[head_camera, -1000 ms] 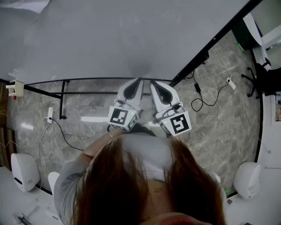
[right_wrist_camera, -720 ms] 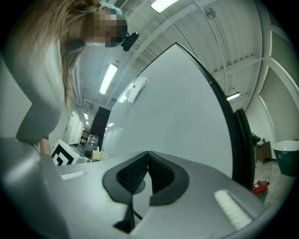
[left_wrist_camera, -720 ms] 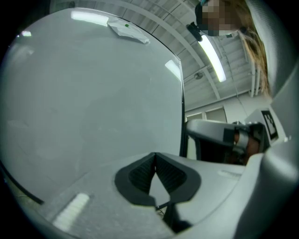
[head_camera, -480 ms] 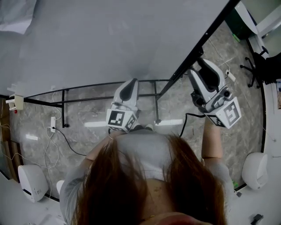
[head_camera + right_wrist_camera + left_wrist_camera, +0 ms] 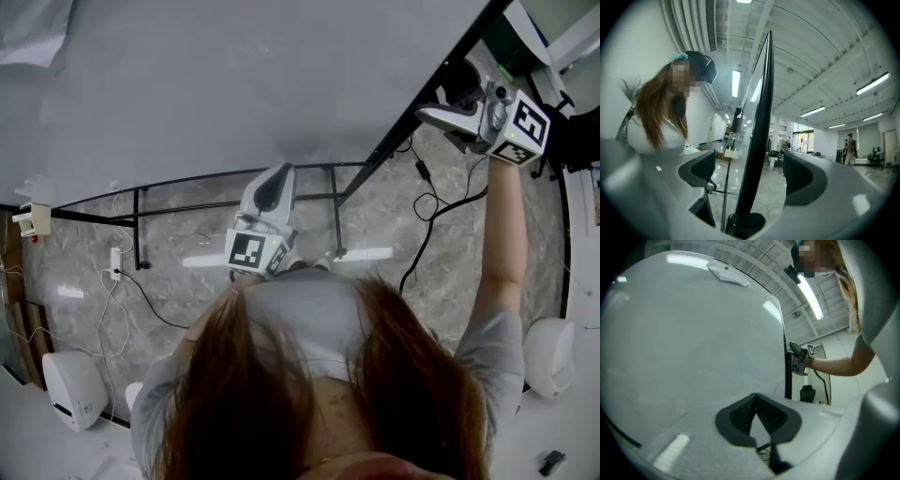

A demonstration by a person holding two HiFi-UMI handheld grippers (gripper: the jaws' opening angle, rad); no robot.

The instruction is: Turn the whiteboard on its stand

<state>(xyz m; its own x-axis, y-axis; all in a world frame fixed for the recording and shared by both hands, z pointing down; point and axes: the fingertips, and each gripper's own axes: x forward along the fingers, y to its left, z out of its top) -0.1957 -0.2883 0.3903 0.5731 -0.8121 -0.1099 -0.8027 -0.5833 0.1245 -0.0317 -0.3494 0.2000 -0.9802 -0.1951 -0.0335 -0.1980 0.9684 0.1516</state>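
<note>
The whiteboard point(image 5: 234, 84) is a big grey panel with a black frame, and it fills the top of the head view. My left gripper point(image 5: 274, 180) is shut at its lower edge, tips against the board point(image 5: 693, 333), with nothing seen between them. My right gripper point(image 5: 448, 98) is raised at arm's length to the board's right side. Its jaws are opening wide. The black frame edge point(image 5: 759, 117) runs between them and touches neither pad. The stand's black bars point(image 5: 187, 178) show below the board.
Cables point(image 5: 431, 225) and a power strip point(image 5: 108, 244) lie on the marble floor. White rounded units stand at lower left point(image 5: 70, 389) and lower right point(image 5: 548, 356). An office chair point(image 5: 562, 159) is at the right. A sheet point(image 5: 726, 273) lies on the board's far part. People point(image 5: 848, 147) stand far off.
My right gripper left its place beside the left one and swung out right and up to the board's side edge. Its jaws went from shut to wide open. The left gripper barely moved.
</note>
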